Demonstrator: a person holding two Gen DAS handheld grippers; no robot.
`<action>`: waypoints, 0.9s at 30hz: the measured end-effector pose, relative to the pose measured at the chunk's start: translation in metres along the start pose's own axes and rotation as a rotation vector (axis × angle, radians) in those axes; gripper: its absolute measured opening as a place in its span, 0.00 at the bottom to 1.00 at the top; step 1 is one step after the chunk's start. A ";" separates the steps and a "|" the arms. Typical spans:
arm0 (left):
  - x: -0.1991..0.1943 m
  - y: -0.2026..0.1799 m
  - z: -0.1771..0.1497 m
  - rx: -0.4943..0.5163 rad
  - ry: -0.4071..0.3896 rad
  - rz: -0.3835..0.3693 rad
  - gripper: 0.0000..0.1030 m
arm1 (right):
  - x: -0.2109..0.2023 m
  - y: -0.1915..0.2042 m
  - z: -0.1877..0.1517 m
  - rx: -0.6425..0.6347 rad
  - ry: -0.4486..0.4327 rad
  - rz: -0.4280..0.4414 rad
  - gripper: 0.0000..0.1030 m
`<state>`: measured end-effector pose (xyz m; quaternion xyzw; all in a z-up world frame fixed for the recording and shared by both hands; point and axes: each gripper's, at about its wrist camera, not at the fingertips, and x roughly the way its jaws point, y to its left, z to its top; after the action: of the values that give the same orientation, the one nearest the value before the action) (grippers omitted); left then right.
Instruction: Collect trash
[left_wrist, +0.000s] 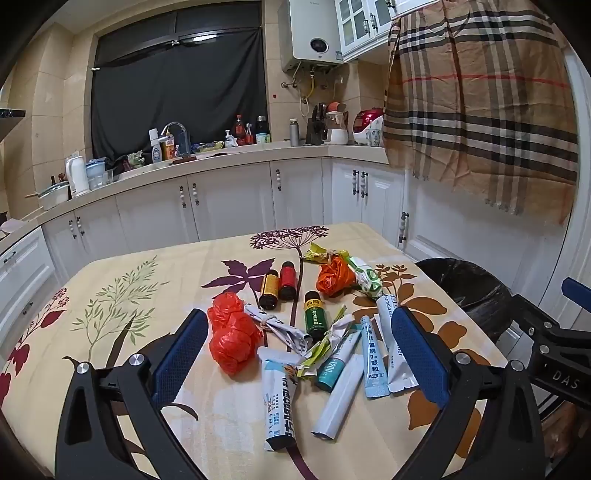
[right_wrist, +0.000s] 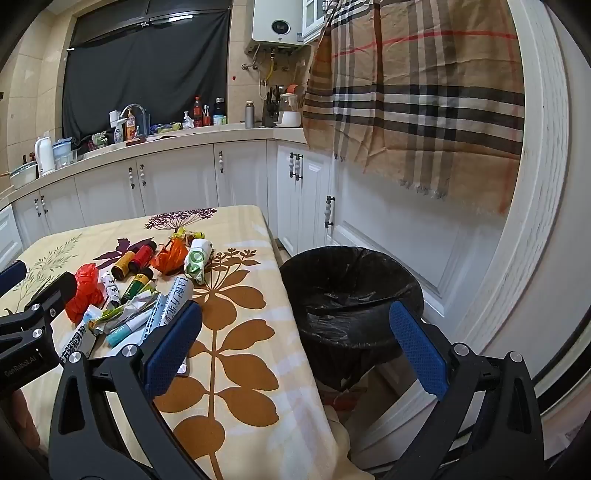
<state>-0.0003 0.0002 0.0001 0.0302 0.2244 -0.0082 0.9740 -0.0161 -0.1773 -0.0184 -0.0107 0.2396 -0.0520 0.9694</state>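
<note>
Trash lies on the floral tablecloth (left_wrist: 110, 295): a crumpled red bag (left_wrist: 232, 338), an orange bag (left_wrist: 332, 278), three small bottles (left_wrist: 279, 284), several sachets (left_wrist: 375, 358), and crumpled wrappers (left_wrist: 364, 277). My left gripper (left_wrist: 299, 354) is open and empty, hovering above the pile's near side. My right gripper (right_wrist: 295, 343) is open and empty, spanning the table's right edge and the black-lined trash bin (right_wrist: 351, 291). The pile also shows in the right wrist view (right_wrist: 136, 291), left of my right gripper.
White kitchen cabinets (left_wrist: 229, 199) and a cluttered counter (left_wrist: 207, 155) run behind the table. A plaid cloth (right_wrist: 417, 92) hangs over the door at right. The bin (left_wrist: 469, 291) stands on the floor beside the table's right edge.
</note>
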 end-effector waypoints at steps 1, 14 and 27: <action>0.000 0.000 0.000 0.000 0.001 -0.001 0.94 | 0.000 0.000 0.000 0.002 -0.003 0.001 0.96; 0.000 -0.001 0.000 0.007 0.003 0.004 0.94 | -0.002 -0.001 0.000 0.006 -0.005 0.003 0.96; -0.002 0.000 -0.003 0.001 0.004 0.004 0.94 | -0.002 0.000 -0.001 0.005 -0.006 0.003 0.96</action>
<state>-0.0032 0.0008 -0.0019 0.0309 0.2265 -0.0061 0.9735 -0.0182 -0.1766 -0.0184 -0.0082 0.2366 -0.0512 0.9702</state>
